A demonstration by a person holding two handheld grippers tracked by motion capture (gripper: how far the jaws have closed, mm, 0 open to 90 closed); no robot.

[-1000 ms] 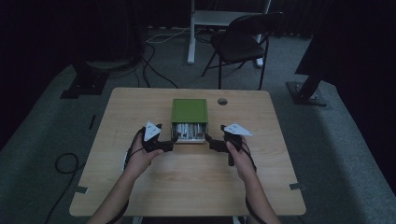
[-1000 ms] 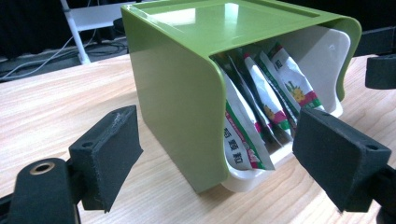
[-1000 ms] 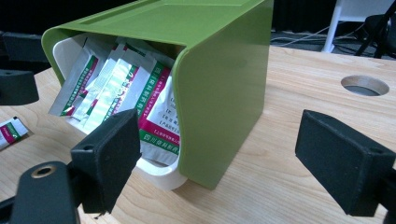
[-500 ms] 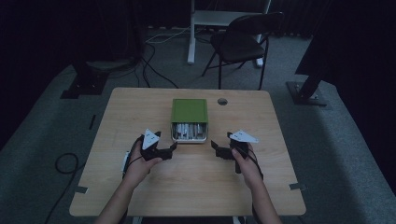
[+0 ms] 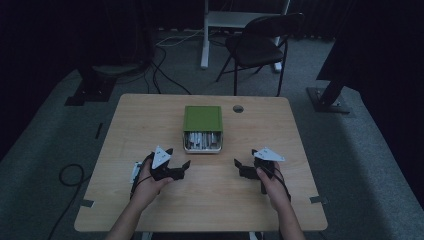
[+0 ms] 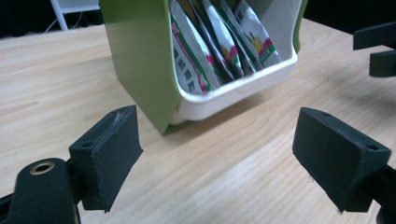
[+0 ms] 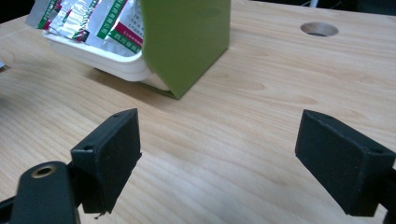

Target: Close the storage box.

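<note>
The green plastic box with a white inner tray (image 5: 202, 128) stands near the middle of the desk (image 5: 125, 130), a little toward the far edge, with its open end facing the person. In that open end stands a row of glossy printed foil sachets (image 6: 219, 42), packed upright and leaning on one another. The box looks light, with stiff, smooth walls, so it would probably slide on the wood if pushed from one side only; pressing on the two green side walls at once, or on the white lip, seems the surest hold. The sachets look thin, soft and slippery, likely to crumple or slip if pinched hard; a top edge that stands clear of its neighbours would be the place to take one. The left gripper (image 5: 172, 170) rests near the front edge, left of the box and apart from it, jaws spread wide with nothing between them. The right gripper (image 5: 247, 169) sits opposite on the right, likewise wide apart and empty. A round cable hole (image 5: 238, 108) lies beside the box's far right corner. Beyond the desk stands a dark folding chair (image 5: 257, 47).
</note>
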